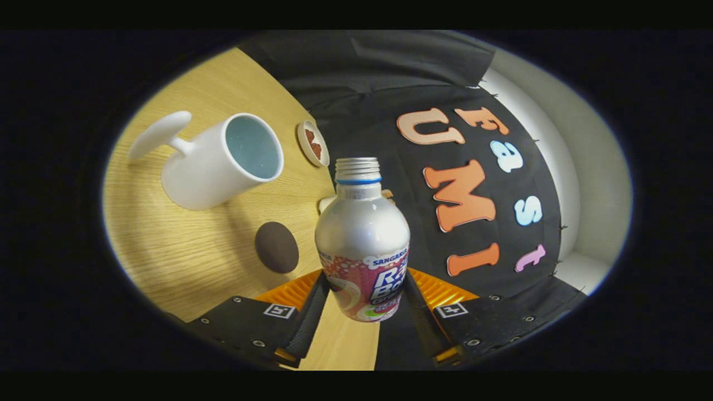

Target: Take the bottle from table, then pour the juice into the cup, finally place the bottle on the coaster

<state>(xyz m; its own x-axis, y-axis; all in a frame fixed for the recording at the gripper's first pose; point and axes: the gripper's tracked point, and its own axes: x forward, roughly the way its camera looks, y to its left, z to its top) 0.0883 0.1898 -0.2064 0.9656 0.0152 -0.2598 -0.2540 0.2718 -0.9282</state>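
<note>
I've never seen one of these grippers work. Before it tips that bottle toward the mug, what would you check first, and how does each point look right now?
1. Grip: both fingers press the bottle, gripper shut on it: ok.
2. Cap off, threaded neck open: ok.
3. Cup free to receive, its mouth unobstructed: ok.
4. Bottle mouth over the cup: not ok, the cup sits off to one side.
5. Dark round coaster on the table with nothing on it: ok.
6. Juice level in the bottle: cannot tell.

The bottle (362,234), clamped between the hand-held gripper's (365,287) fingers, bears a printed brand label
</note>
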